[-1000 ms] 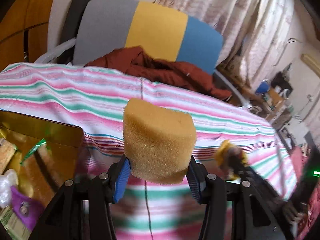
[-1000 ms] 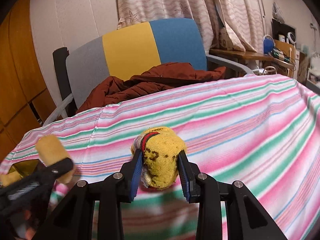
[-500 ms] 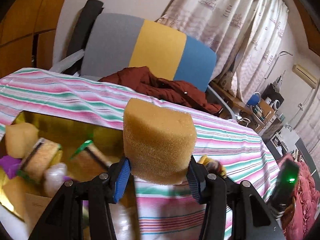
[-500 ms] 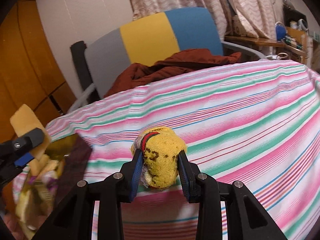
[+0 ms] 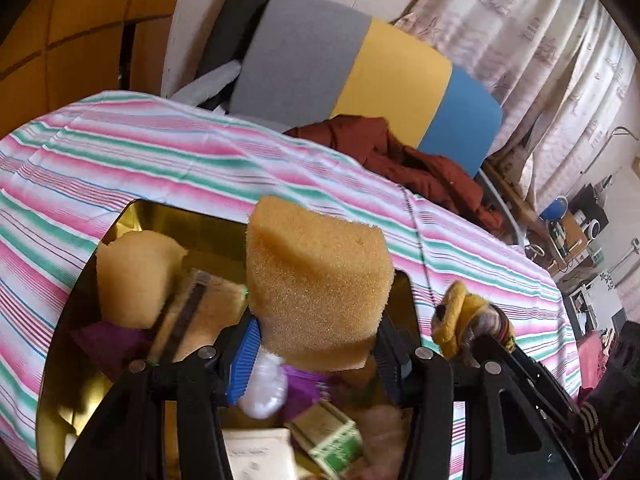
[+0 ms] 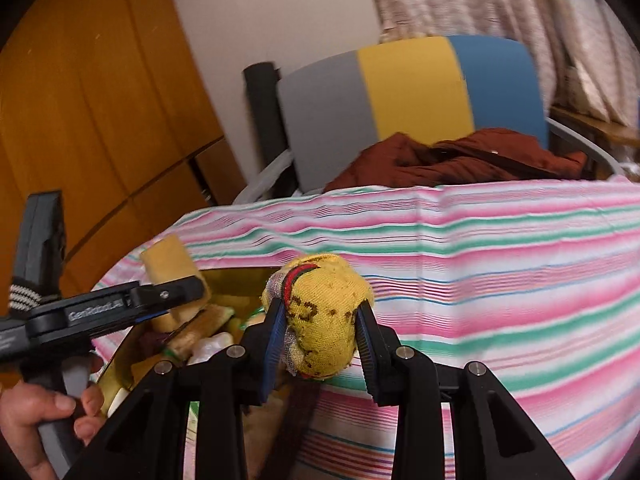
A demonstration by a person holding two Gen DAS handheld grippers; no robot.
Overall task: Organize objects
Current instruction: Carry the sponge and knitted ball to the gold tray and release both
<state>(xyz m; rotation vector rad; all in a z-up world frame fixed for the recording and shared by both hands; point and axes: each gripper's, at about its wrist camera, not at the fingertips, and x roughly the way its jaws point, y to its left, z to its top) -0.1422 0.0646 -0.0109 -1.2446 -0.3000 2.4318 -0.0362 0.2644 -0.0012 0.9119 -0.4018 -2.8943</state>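
Note:
My left gripper (image 5: 316, 350) is shut on a tan sponge (image 5: 316, 284) and holds it above a gold box (image 5: 132, 216) that holds several items, among them another tan sponge (image 5: 136, 276) and a purple packet. My right gripper (image 6: 322, 344) is shut on a rolled yellow sock (image 6: 324, 316) with a red and green band, held over the right edge of the gold box (image 6: 236, 276). The sock and right gripper also show in the left wrist view (image 5: 460, 320). The left gripper with its sponge shows in the right wrist view (image 6: 172, 296).
The box sits on a table with a pink, green and white striped cloth (image 5: 160, 160). Behind it stands a grey, yellow and blue chair (image 6: 412, 88) with a brown jacket (image 6: 460, 160) on its seat. Curtains and a cluttered desk are at the far right.
Both grippers have moved left with their loads. The gold box has come under the left gripper, and the right gripper now reaches the box's edge.

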